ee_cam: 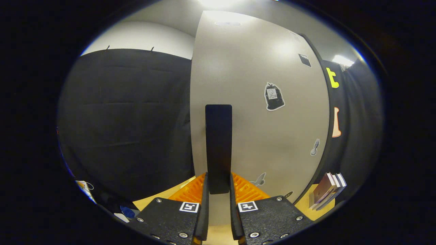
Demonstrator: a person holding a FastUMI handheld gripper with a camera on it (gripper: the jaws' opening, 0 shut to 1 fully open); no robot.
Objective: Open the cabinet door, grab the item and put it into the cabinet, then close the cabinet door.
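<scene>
Black cloth hangs at the left and far right, and between them stands the pale cabinet door (259,102), its face dotted with stickers. A tall dark handle (218,143) runs up the door, its lower end between the gripper (218,197) fingers, which seem closed on it. Books (327,190) lie on the table (303,204) at the right. Likely opening or closing: keep the hold firm and follow the door's arc.

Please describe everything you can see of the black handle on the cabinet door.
The black handle is a tall, flat, matte vertical bar standing out from the light grey cabinet door, near its left edge. Its lower end sits between the fingers of the gripper, which close in on both sides; actual contact cannot be confirmed.
</scene>
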